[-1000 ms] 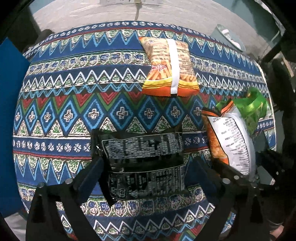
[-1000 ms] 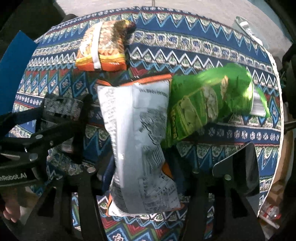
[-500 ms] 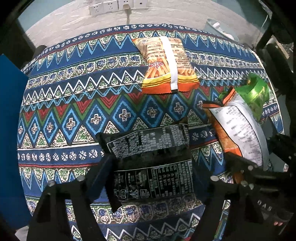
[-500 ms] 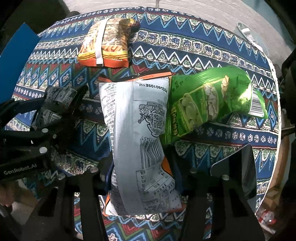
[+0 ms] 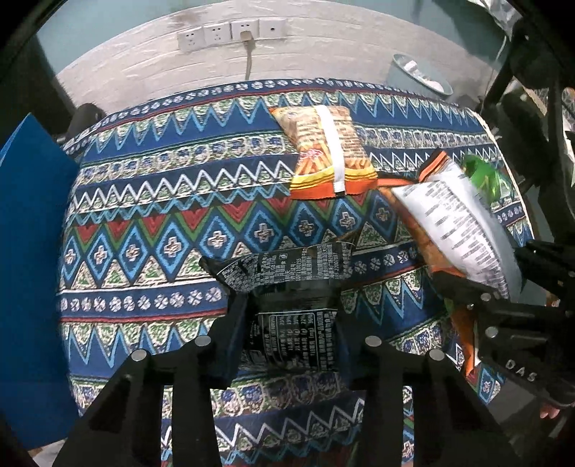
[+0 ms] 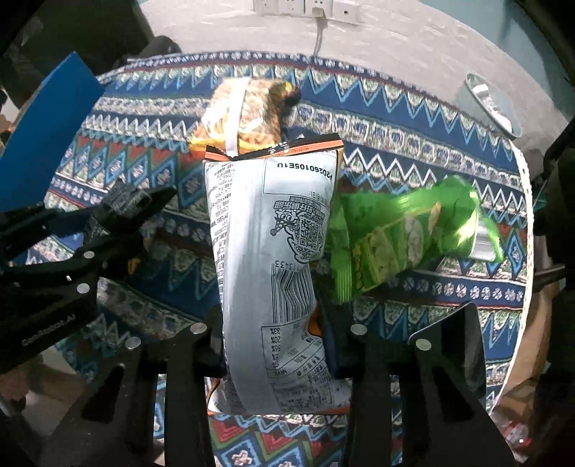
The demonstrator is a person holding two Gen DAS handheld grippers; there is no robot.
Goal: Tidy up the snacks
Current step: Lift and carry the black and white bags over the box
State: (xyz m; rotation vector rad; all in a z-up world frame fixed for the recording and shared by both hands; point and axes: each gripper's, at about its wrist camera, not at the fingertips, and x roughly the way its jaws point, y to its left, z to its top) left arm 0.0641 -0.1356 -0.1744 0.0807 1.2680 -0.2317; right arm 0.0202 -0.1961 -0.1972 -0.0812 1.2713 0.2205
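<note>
**A:** Status of the two tools?

**B:** The left gripper (image 5: 293,323) is clamped on a black snack packet (image 5: 287,287), crinkled foil printed with white nutrition text too small to read. The right gripper (image 6: 275,341) is clamped on a white-backed snack bag with orange edges (image 6: 269,273), held upright between both fingers. Both packets sit at 6 o'clock in their own wrist views.

**A:** Legible print?

**B:** On the white bag: the code "P20260105E1U", a QR code, a barcode, and percentage figures 33%, 20%, 66%, 6%. In the right wrist view the left tool's body reads "GenRobot.AI"; in the left wrist view the right tool shows "DAS".

**A:** Other snacks?

**B:** An orange-and-yellow bag with a white seam strip (image 5: 325,151) lies flat at 12 o'clock of the left gripper, well apart from it. A glossy green bag (image 6: 406,233) sits at 2 o'clock of the right gripper, touching the white bag's edge.

**A:** Surface and room?

**B:** A table under a woven-pattern cloth (image 5: 161,215) of blue, red and green zigzags and diamonds. A blue panel (image 5: 28,251) at 9 o'clock. Beyond, a pale textured floor, a row of wall sockets (image 5: 231,32) with one cable plugged in, and a grey bin (image 5: 418,77) at 1 o'clock.
</note>
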